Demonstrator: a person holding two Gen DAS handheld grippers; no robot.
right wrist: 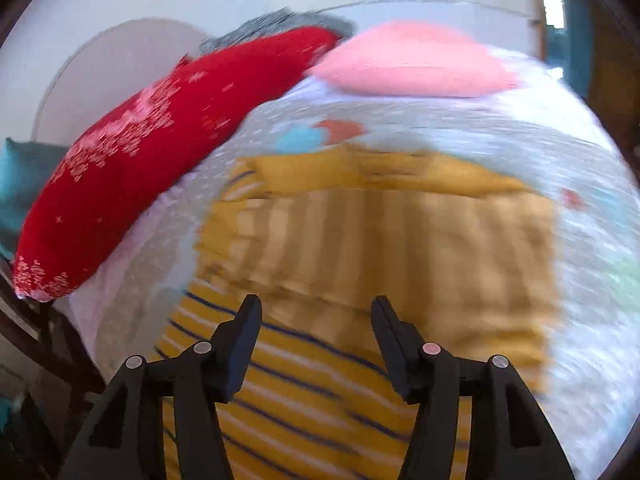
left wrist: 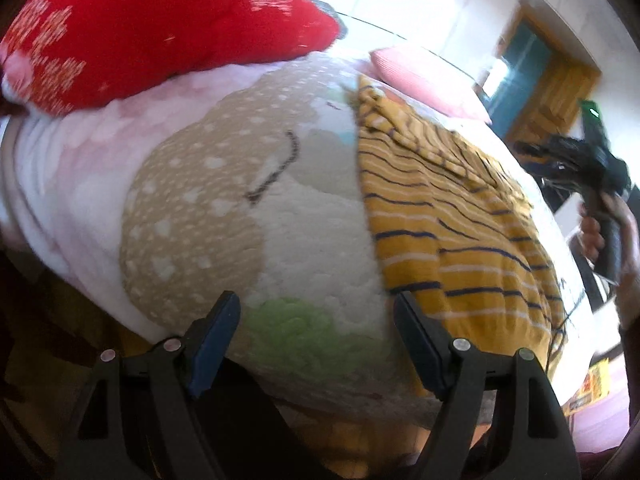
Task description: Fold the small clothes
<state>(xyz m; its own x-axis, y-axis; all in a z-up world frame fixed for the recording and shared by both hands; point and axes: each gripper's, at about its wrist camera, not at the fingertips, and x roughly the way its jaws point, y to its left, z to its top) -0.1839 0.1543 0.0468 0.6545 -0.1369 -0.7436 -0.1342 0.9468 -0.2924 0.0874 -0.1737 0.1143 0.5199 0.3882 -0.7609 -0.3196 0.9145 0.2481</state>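
Note:
A mustard-yellow garment with navy and white stripes (left wrist: 452,220) lies spread on a patterned white blanket (left wrist: 312,232) on the bed; it fills the middle of the right wrist view (right wrist: 360,280), blurred. My left gripper (left wrist: 318,300) is open and empty above the blanket, just left of the garment's near edge. My right gripper (right wrist: 316,304) is open and empty above the garment's near part. The right gripper also shows held in a hand in the left wrist view (left wrist: 600,176), beyond the garment's far side.
A red pillow with white snowflakes (left wrist: 152,28) lies at the head of the bed, also in the right wrist view (right wrist: 160,152). A pink pillow (right wrist: 416,60) sits beside it. A wooden door (left wrist: 552,88) stands beyond the bed. The bed edge runs near my left gripper.

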